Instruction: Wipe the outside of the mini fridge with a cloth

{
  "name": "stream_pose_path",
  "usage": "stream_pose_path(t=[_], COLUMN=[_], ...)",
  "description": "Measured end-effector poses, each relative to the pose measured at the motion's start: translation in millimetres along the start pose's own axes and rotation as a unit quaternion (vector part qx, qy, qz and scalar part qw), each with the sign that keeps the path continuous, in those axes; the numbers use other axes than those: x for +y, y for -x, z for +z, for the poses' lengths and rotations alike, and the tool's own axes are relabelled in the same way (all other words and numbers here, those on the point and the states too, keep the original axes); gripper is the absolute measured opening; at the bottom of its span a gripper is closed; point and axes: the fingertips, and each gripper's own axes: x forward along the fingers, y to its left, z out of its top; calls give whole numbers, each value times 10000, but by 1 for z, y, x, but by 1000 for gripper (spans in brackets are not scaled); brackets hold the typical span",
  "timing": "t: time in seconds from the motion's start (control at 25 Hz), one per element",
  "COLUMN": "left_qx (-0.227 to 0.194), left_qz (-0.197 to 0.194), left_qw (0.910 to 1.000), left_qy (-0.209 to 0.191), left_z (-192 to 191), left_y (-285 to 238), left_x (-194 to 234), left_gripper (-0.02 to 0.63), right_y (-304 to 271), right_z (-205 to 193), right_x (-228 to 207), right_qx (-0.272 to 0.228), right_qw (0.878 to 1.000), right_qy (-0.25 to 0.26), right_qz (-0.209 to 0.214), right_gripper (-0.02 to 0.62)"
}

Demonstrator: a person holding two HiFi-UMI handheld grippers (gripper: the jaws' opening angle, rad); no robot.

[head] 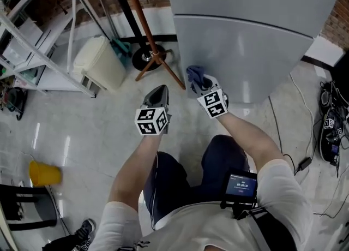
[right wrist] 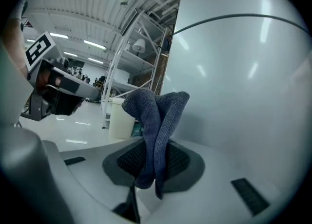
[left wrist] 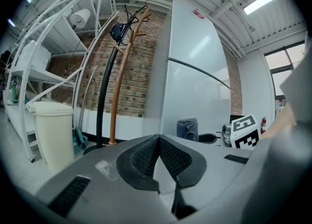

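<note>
The grey fridge stands ahead, its door seam curving across the front. In the right gripper view the same fridge fills the right side. My right gripper is shut on a blue-grey cloth, held close to the fridge's lower left corner. The cloth stands up folded between the jaws. My left gripper is shut with nothing in it, to the left of the fridge above the floor. From the left gripper view I see the fridge, the cloth and the right gripper's marker cube.
A brown coat stand and a black pole stand left of the fridge. A cream bin sits by a white shelf frame. A yellow cup lies on the floor. Cables trail at the right.
</note>
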Motion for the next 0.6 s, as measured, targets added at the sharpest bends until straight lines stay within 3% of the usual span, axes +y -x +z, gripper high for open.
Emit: stream_pose_path(t=[0.32,0.6], left_qx=[112,151], left_qz=[344,164], left_qw=[9993,9997], left_qy=[-11,-40], left_z=[-15,-20], left_y=[34,15], left_x=[39,25], left_gripper=[0,1], right_y=[-45,-30], right_z=[-30,-32], right_x=[-2,-14], right_qx=[265,150], right_qw=[9994,9994], right_qy=[88,108], right_qz=[-210,-277], right_gripper=[83,83])
